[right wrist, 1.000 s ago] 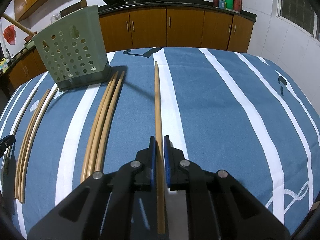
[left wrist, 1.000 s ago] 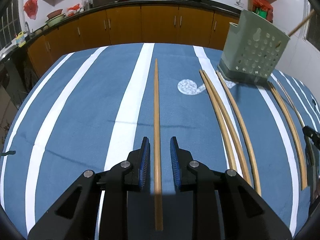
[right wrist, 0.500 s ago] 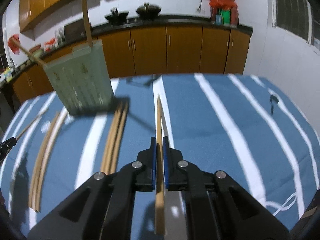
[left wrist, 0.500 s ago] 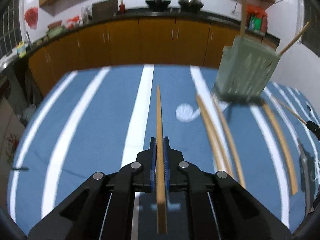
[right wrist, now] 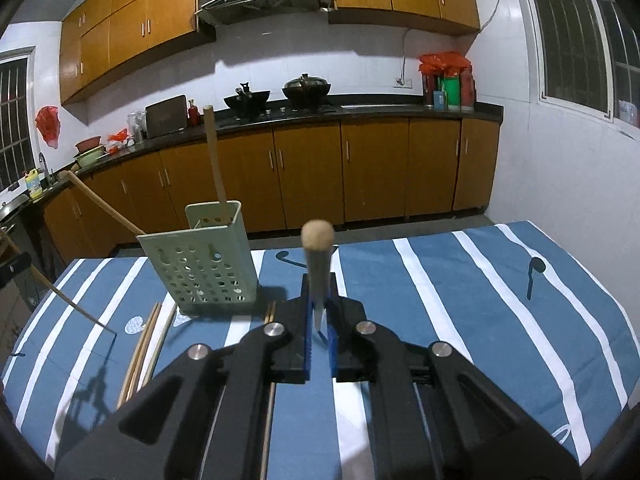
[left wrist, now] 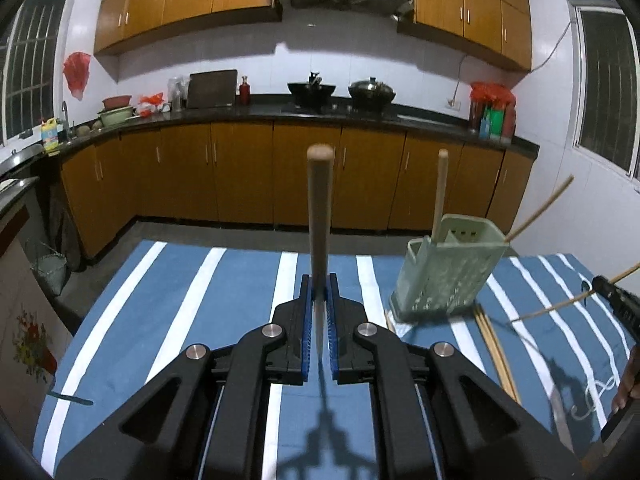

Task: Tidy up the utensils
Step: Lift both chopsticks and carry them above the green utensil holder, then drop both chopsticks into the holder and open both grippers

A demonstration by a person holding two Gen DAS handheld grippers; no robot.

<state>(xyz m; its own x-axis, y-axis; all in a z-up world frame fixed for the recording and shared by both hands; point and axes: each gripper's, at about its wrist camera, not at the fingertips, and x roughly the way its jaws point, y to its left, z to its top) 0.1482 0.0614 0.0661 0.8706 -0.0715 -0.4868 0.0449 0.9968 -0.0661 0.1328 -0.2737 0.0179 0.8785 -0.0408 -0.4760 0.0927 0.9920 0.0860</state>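
My left gripper (left wrist: 319, 288) is shut on a wooden chopstick (left wrist: 319, 216) that points up and away, lifted above the blue striped tablecloth (left wrist: 224, 300). My right gripper (right wrist: 318, 292) is shut on another chopstick (right wrist: 317, 256), also raised. A pale green perforated utensil holder (left wrist: 448, 268) stands on the cloth to the right of the left gripper and holds two chopsticks; in the right wrist view the holder (right wrist: 200, 264) stands to the left. Loose chopsticks (right wrist: 146, 348) lie beside the holder.
More loose chopsticks (left wrist: 494, 348) lie right of the holder. The right gripper's body (left wrist: 618, 304) shows at the left view's right edge. Brown kitchen cabinets (left wrist: 280, 176) and a counter with pots stand beyond the table's far edge.
Both grippers have lifted and tilted up, raising their chopsticks off the cloth. The left gripper closed on its chopstick a second ago. The holder now looks farther and lower.
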